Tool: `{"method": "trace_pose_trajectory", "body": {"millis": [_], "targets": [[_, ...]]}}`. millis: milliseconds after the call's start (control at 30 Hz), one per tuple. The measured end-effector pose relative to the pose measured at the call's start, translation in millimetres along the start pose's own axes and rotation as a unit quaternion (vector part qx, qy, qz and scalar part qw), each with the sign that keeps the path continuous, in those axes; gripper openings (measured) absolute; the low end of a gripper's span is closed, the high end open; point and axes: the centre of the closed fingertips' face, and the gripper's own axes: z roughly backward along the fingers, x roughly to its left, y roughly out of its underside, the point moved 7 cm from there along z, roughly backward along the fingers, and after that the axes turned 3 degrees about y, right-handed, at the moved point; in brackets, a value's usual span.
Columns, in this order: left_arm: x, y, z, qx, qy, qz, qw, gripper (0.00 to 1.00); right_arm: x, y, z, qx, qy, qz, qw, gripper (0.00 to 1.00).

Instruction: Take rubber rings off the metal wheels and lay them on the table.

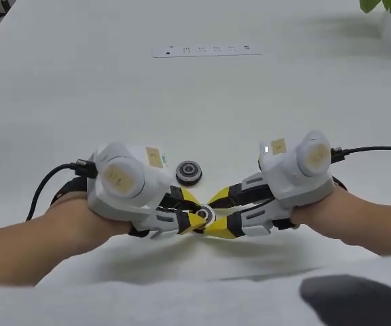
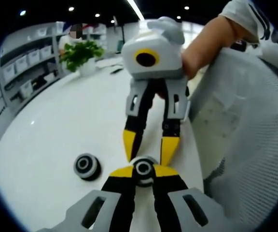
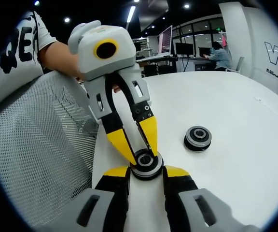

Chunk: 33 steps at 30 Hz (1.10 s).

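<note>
The white table (image 1: 250, 88) is taking up most of the head view, with a white power strip (image 1: 206, 50) lying at its far side and a green plant (image 1: 385, 5) poking in at the far corner. Near the person, the left gripper (image 1: 192, 212) and the right gripper (image 1: 216, 213) are meeting nose to nose, and each is pressing its yellow-tipped jaws in on the same metal wheel (image 1: 205, 216), so the wheel is being pinched from both sides just above the table. A second wheel (image 1: 189, 172) is lying flat on the table just beyond them, and it is wearing its dark rubber ring (image 3: 198, 146). No loose ring is lying anywhere on the table, so the task is looking to be at its start: the held wheel is being worked on first, the second is waiting untouched, and both rings are remaining to be stripped and laid down. As for writing, a big "W" (image 3: 277, 54) is showing on the wall in the right gripper view, with smaller letters under it that are blurring out; the marks on the power strip and the pale stickers on the grippers are too small to read.
</note>
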Motion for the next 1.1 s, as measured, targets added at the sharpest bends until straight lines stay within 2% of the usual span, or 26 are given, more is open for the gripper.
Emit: {"method": "trace_pose_trajectory", "body": {"millis": [333,567,700,967,1100], "targets": [[-4.3,-2.9,2.9,-0.001,-0.003,0.000,1.0000,0.14,1.5,-0.7,1.9,0.009,0.002,0.027,0.9996,0.22],[-2.6,-2.5,2.9,-0.003,-0.003,0.000,1.0000,0.14,1.9,-1.1,2.9,0.012,0.003,0.030,0.9995,0.20],[-2.2,-2.4,2.9,-0.004,-0.003,0.000,1.0000,0.14,0.9,1.5,4.9,0.022,0.007,0.038,0.9990,0.16],[2.3,0.5,0.8,-0.005,-0.003,0.002,1.0000,0.14,-1.2,4.3,6.8,0.024,0.007,0.033,0.9992,0.13],[4.8,2.3,-0.1,-0.005,-0.005,0.002,1.0000,0.14,-2.2,6.8,8.0,0.026,0.008,0.022,0.9994,0.08]]}}
